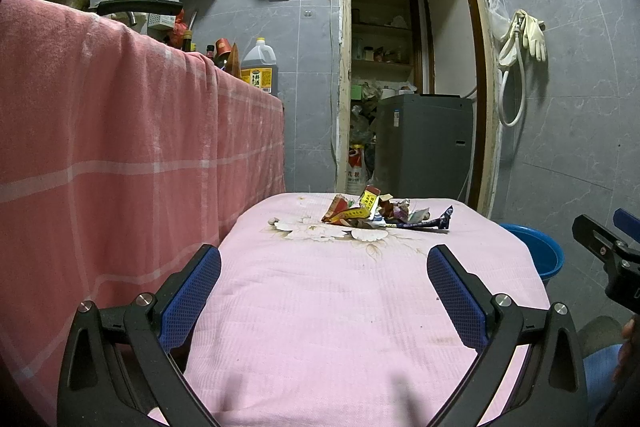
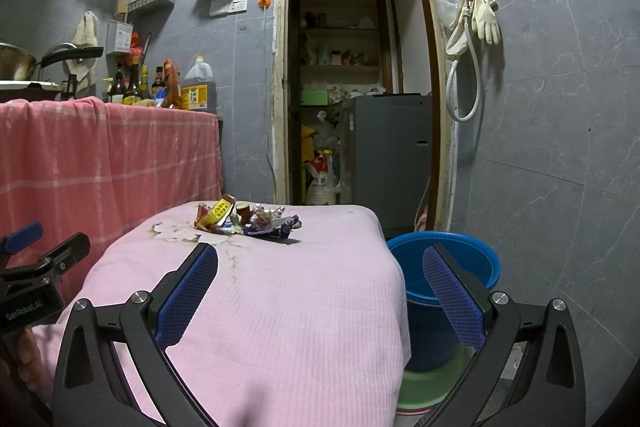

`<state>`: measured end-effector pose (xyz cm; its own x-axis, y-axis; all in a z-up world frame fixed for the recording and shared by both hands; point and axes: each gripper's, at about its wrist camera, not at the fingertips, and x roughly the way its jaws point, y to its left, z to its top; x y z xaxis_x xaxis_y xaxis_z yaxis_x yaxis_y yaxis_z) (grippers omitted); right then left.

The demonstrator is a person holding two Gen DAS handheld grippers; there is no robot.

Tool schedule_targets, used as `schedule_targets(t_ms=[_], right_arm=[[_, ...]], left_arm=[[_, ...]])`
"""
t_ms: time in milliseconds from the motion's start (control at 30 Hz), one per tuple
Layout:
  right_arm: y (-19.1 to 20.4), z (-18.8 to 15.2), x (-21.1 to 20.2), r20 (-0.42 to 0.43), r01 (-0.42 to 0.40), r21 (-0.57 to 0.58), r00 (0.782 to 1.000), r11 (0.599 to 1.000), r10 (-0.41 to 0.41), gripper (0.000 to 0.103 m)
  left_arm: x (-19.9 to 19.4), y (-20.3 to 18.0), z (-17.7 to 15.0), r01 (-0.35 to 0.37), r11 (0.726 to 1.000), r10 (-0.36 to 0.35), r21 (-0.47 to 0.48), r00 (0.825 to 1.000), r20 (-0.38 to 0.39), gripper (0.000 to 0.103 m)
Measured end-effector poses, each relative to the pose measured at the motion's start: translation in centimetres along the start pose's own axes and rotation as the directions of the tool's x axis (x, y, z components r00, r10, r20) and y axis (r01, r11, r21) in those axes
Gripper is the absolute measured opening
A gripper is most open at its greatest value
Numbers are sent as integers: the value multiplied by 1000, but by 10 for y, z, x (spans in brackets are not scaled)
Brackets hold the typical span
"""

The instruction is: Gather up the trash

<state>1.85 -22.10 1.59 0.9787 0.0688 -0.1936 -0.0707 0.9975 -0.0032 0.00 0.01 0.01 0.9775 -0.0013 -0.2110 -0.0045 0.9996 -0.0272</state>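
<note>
Currently at approach: both grippers, left (image 1: pixel 324 267) and right (image 2: pixel 320 265), are released and empty. Trash (image 1: pixel 380 213) lies at the table's (image 1: pixel 320 327) far end; bucket (image 2: pixel 476 259) stands beside. Next: reach forward, grasp 1 wrapper.

Two handheld grippers, identical in build: matte black angular arms with triangular cut-outs, silver round screws at the joints, blue mesh-textured pads lining the fingers. Left gripper (image 1: pixel 324 271) and right gripper (image 2: pixel 320 271) each with two such fingers. White "GenRobot.AI" lettering on the left unit's black body, seen from the right wrist camera, plus a blue lever.
</note>
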Motion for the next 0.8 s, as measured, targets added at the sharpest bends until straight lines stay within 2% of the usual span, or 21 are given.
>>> schedule_targets(t_ms=[800], right_arm=[[0,0,-1,2,0,0,1000,1000,0,103]], left_arm=[[3,0,-3,1,1000,-1,2,1000,-1,101]])
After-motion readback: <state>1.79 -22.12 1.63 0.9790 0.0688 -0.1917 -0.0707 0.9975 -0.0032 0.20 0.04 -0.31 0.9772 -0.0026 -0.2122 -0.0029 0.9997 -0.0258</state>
